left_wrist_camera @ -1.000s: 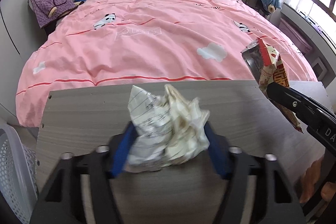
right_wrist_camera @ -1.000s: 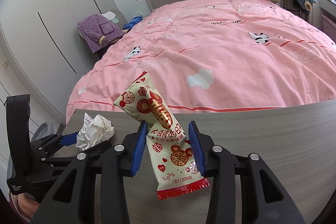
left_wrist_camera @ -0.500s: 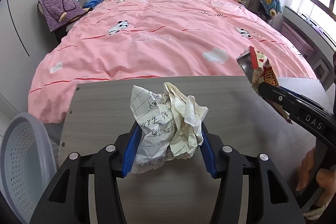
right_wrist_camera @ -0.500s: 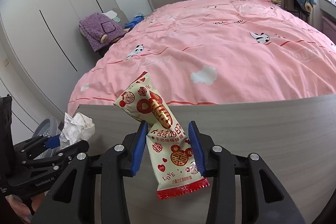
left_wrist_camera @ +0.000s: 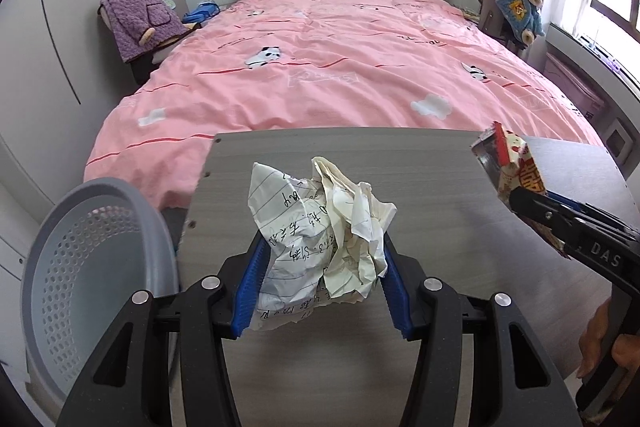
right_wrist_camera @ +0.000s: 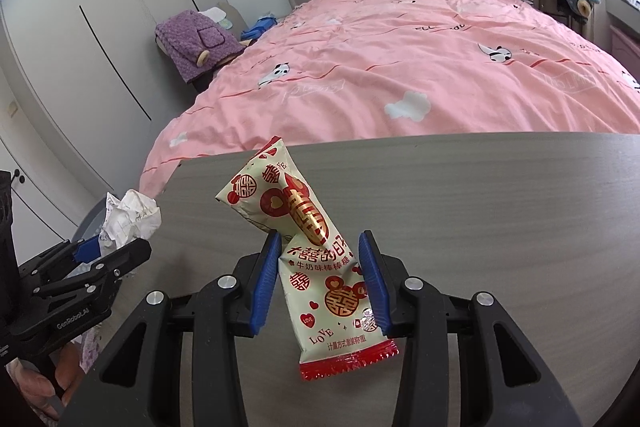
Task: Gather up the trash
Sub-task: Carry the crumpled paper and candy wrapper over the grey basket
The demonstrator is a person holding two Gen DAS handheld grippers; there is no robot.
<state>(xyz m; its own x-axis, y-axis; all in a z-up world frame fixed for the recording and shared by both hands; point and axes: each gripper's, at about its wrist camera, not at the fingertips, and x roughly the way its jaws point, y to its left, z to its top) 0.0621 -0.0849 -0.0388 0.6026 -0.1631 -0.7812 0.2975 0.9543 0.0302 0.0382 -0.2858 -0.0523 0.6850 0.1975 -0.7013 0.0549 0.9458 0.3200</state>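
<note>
We're holding trash in both tools. Left gripper (left_wrist_camera: 322,285) is pinching the crumpled paper (left_wrist_camera: 320,239): lined sheet with handwriting, balled up, both blue pads (left_wrist_camera: 250,283) pressing into its sides. The wad is sitting lifted above the grey wood-grain table (left_wrist_camera: 432,195), near the table's left edge. From the right wrist camera the same paper (right_wrist_camera: 128,217) is showing at far left, sticking up out of the left gripper (right_wrist_camera: 110,247).

Right gripper (right_wrist_camera: 320,279) is clamping the snack wrapper (right_wrist_camera: 316,255): cream with red and gold print, red crimped bottom edge hanging below the pads, top end kinking up and to the left. Pads are pressing on its middle. It's hanging over the table too. In the left wrist view the wrapper (left_wrist_camera: 516,167) is poking up at right from the right gripper (left_wrist_camera: 520,195), well apart from the paper.

Grey perforated basket (left_wrist_camera: 100,267) is standing on the floor just left of the table's left edge, rim tilted toward the camera, below and to the left of the paper wad. Can't tell what's inside it.

Behind the table we're seeing the bed with pink quilt (left_wrist_camera: 340,67), touching or just beside the far table edge. Part of a hand (left_wrist_camera: 600,343) is gripping the right tool's handle at lower right.
</note>
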